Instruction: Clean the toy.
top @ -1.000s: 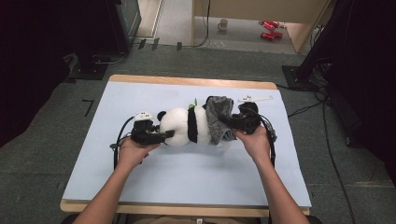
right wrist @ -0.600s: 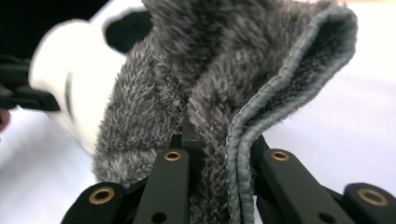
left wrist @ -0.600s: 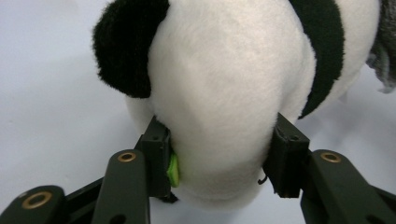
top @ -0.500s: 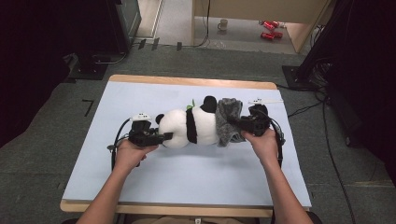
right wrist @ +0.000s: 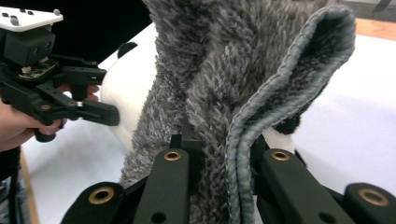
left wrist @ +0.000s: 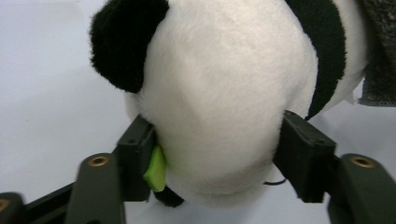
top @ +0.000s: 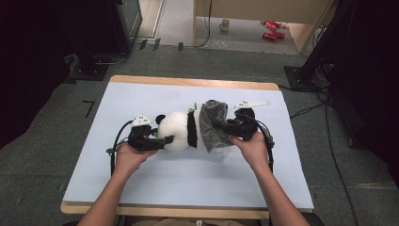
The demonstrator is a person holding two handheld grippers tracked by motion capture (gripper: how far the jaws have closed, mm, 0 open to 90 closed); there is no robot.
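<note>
- A plush panda (top: 181,132) lies on its side near the middle of the pale blue table (top: 188,183), head toward nine o'clock, body toward three o'clock.
- A grey fleecy cloth (top: 214,125) drapes over the panda's hind end, at three o'clock from the white head.
- The left gripper (left wrist: 219,154), at nine o'clock of the toy, has its jaws set on either side of the panda's head; they have just been opening, and whether the pads press into the plush cannot be told.
- A small green tab (left wrist: 155,169) sits against the left jaw.
- The right gripper (right wrist: 219,154), at three o'clock of the toy, is clamped narrowly on a folded hem of the cloth.
- Both hands enter from six o'clock.
</note>
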